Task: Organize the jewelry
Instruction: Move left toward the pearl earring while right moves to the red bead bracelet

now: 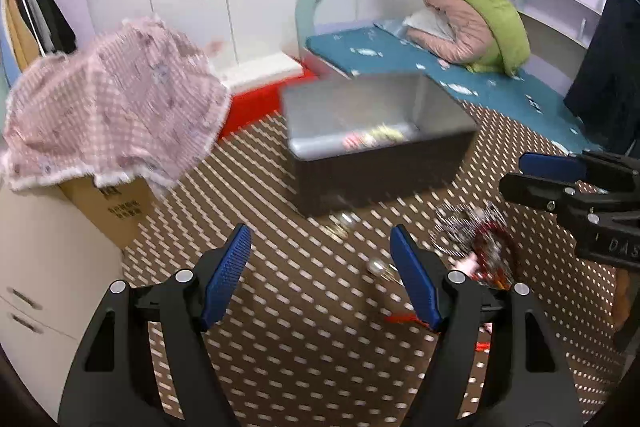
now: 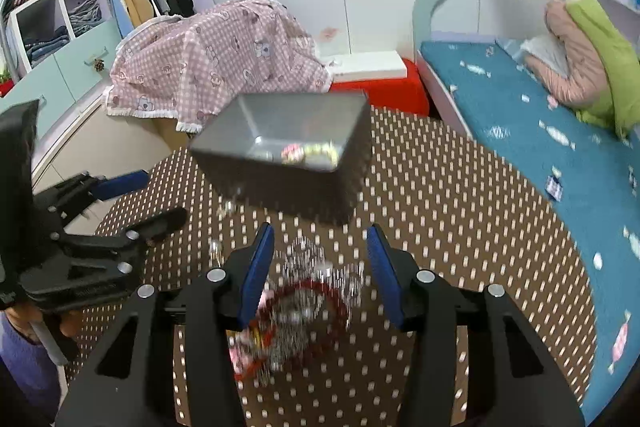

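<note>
A tangled heap of jewelry [image 2: 296, 311], silvery chains and beads mixed with a red cord loop and small pink pieces, lies on the brown, white-slotted round desk [image 2: 460, 227] near its front edge. The right tool [image 2: 320, 267] hangs over this heap with its blue-padded fingers [image 2: 258, 275] spread to either side of it; the pads do not press on anything. From the left wrist view the same heap [image 1: 480, 247] sits just right of the left tool [image 1: 320, 267], whose jaws stand wide apart over bare desk with nothing between them. A few loose pieces, a small pale bead [image 1: 376, 266] among them, lie on the desk between the heap and the box. Farther back, towards the middle of the desk, stands a dark grey rectangular open box [image 2: 288, 155] holding pink and yellowish jewelry [image 2: 308, 153] on its pale floor. Behind the desk's left edge a pink checked cloth [image 2: 212, 63] drapes over a cardboard carton [image 1: 116, 207]. To the right runs a bed with a teal sheet [image 2: 500, 107], carrying a folded pink and green quilt [image 2: 592, 67].
</note>
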{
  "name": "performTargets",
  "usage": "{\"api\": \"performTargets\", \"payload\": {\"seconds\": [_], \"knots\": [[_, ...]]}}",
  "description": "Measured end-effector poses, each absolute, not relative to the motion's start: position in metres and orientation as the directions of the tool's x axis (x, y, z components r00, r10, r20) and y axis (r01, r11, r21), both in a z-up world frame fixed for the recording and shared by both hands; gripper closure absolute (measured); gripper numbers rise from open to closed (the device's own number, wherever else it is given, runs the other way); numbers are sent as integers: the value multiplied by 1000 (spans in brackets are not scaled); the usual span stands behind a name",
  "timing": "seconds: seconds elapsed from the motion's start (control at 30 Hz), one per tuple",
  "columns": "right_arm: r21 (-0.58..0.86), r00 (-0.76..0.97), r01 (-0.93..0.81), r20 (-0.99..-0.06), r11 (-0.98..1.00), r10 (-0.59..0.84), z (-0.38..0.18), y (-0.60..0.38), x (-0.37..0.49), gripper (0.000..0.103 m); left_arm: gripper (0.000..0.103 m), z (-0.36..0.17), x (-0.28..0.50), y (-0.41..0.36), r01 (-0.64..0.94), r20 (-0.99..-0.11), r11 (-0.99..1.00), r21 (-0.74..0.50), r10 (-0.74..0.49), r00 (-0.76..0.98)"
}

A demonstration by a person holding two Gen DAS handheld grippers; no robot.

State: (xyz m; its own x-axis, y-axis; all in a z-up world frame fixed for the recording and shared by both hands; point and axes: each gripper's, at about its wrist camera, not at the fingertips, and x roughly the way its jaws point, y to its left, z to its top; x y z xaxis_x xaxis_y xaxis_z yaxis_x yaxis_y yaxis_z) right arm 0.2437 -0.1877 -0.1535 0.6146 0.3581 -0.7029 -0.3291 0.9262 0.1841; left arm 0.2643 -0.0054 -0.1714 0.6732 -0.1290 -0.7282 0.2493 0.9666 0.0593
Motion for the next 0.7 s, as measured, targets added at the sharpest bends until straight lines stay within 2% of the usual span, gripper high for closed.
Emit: {"api": "performTargets", "payload": {"seconds": [0.13, 0.23, 0.3, 0.37, 0.5, 0.57, 0.63, 0.7], "knots": [[208, 595, -326, -713, 922, 371, -163, -191, 236, 57, 35, -190, 268, -17, 234, -761, 972, 35, -126, 636], [219, 589, -329, -712, 918, 381, -166, -193, 233, 57, 44, -198, 272, -23, 227, -775, 973, 43, -111, 622], [227, 588, -330, -710, 916, 388, -166, -195, 230, 57, 46, -202, 274, -24, 221, -785, 975, 35, -110, 609], [236, 584, -331, -709, 914, 395, -167, -197, 230, 56, 58, -205, 275, -24, 220, -793, 975, 27, -113, 599], [246, 581, -337, -705, 909, 407, -167, -196, 229, 55, 62, -208, 274, -25, 230, -792, 973, 23, -123, 598], [244, 581, -341, -705, 908, 407, -167, -194, 230, 55, 80, -208, 275, -23, 239, -790, 971, 29, -125, 601], [244, 578, -345, -706, 906, 410, -166, -192, 231, 55, 87, -208, 275, -22, 248, -792, 968, 26, -132, 596], [237, 576, -351, -709, 906, 408, -165, -187, 232, 55, 90, -208, 275, -18, 252, -792, 968, 14, -143, 594]]}}
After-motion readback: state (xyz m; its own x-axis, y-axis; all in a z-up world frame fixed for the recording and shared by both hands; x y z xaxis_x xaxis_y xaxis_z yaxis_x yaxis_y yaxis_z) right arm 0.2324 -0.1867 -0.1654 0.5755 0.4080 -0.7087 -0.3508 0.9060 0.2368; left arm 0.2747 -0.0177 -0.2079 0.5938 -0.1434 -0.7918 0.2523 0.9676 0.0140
